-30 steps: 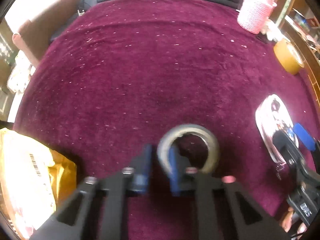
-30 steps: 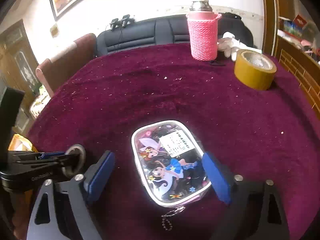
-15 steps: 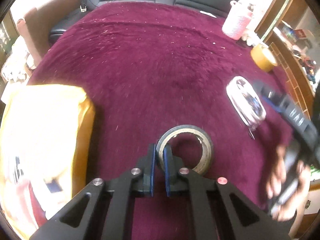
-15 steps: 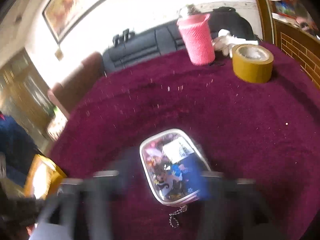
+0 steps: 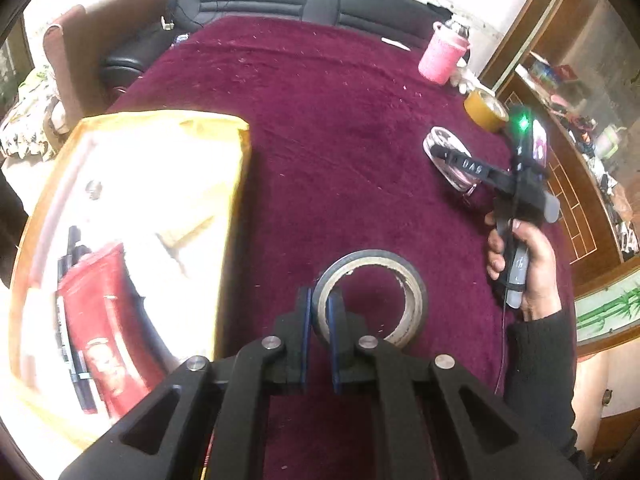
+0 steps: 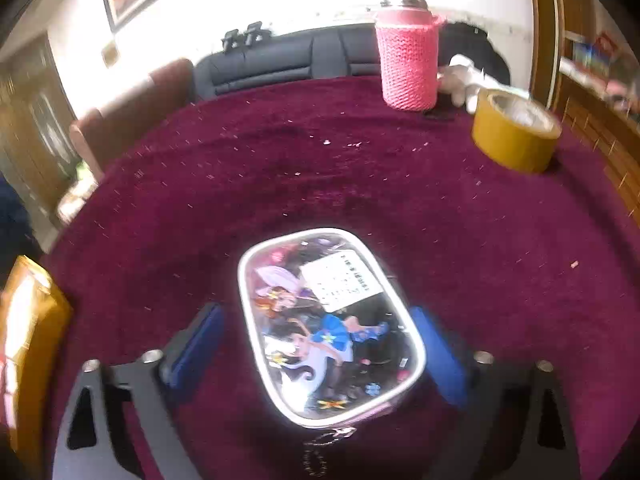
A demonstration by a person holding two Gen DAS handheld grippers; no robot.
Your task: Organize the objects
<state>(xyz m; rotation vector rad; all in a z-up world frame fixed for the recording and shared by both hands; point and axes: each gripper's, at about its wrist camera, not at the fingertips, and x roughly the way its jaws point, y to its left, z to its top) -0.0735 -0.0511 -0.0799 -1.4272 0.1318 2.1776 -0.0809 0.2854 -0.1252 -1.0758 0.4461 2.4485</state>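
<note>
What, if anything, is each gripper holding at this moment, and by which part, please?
The left gripper pinches the grey tape roll by its wall. The right gripper holds nothing: its closing jaws straddle the cartoon pouch without pressing it.

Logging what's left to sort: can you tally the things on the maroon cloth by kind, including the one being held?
Tape rolls: 2, the grey tape roll and the yellow tape roll
Pouches: 1, the cartoon pouch
Flasks: 1, the pink-sleeved flask
Boxes: 1, the yellow box
Total: 5
</note>
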